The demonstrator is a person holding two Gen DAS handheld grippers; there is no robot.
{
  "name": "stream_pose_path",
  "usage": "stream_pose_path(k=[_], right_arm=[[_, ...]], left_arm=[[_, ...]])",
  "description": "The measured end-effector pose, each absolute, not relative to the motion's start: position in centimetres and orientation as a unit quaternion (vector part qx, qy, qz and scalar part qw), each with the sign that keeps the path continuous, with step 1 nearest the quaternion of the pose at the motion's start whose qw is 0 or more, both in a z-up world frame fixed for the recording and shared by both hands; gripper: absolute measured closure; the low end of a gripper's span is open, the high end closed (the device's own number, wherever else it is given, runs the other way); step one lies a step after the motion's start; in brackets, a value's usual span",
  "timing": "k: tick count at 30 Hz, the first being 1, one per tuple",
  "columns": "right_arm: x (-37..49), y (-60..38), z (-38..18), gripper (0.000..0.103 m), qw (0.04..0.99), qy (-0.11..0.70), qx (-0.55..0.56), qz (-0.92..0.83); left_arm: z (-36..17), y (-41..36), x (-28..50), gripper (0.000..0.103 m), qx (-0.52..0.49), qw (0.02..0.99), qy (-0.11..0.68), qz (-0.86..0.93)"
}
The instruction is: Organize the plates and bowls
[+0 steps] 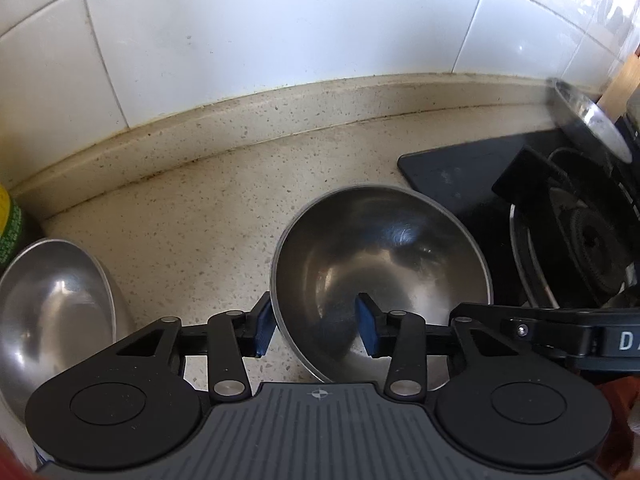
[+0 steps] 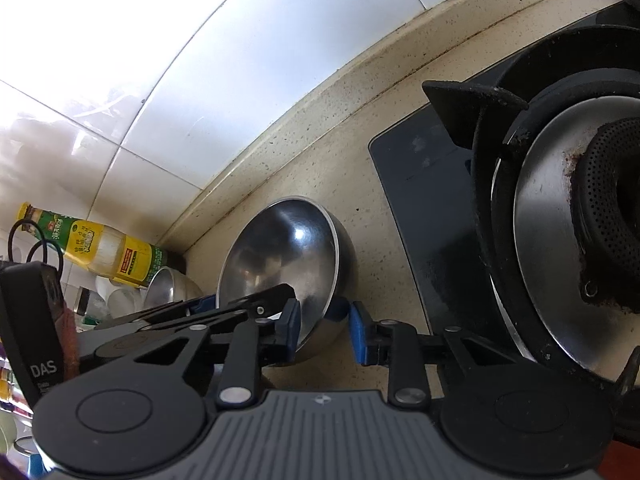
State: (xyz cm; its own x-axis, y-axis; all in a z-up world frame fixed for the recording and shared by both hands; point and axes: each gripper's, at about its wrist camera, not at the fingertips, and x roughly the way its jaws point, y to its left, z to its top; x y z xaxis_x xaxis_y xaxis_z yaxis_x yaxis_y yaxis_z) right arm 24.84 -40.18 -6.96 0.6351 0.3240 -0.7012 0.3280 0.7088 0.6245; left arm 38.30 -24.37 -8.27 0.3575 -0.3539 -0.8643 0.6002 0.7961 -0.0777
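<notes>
Where the speckled beige counter (image 1: 192, 220) meets the wall, a raised lip of the same stone runs along under glossy white tiles (image 1: 240, 32), with brown grime in the seam. At the right end a black glass hob (image 2: 424, 200) sits in the counter, carrying one burner (image 2: 600, 208) with a steel ring and a black pan support.

I count two steel bowls. The nearer bowl (image 1: 380, 276) stands on the counter just beside the hob's corner, empty and shiny. The second bowl (image 1: 52, 304) sits well to the left, also empty, near one yellow-and-green bottle (image 2: 104, 252) that stands against the tiles. Behind that bottle, in the right wrist view, a few pale cups or jars crowd the corner, too small to count. One flat steel piece (image 1: 592, 124), perhaps a plate or lid, leans up at the far right of the left wrist view; I cannot tell which.

Two grippers, both at the nearer bowl. The left gripper (image 1: 316, 328) straddles its near rim, one blue pad outside the wall and one inside, with a wide gap between the pads, so it is spread and not pinching. The right gripper (image 2: 326, 330) straddles the rim on the hob side the same way, one pad inside and one outside, jaws apart; whether the pads touch the metal I cannot tell.
</notes>
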Motion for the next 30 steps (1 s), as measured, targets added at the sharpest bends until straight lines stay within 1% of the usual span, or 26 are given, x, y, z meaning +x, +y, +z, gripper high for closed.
stream_pose_path(k=[8, 16, 21, 24, 30], right_arm=[[24.9, -39.6, -6.2, 0.077, 0.832, 0.418, 0.365, 0.015], [24.7, -38.4, -3.9, 0.077, 0.845, 0.406, 0.345, 0.035], [23.9, -37.2, -2.0, 0.077, 0.854, 0.396, 0.332, 0.052], [23.2, -36.3, -0.9, 0.077, 0.859, 0.394, 0.321, 0.065], [21.8, -34.1, -0.2, 0.077, 0.858, 0.403, 0.305, 0.093]], left_arm=[[-6.6, -23.7, 37.6, 0.051, 0.117, 0.827, 0.467, -0.29], [-4.6, -22.5, 36.5, 0.048, 0.107, 0.841, 0.447, -0.284], [-2.9, -21.2, 35.2, 0.046, 0.098, 0.853, 0.43, -0.279], [-2.0, -20.2, 34.1, 0.044, 0.091, 0.861, 0.42, -0.274], [-0.9, -17.7, 31.6, 0.042, 0.081, 0.871, 0.408, -0.259]])
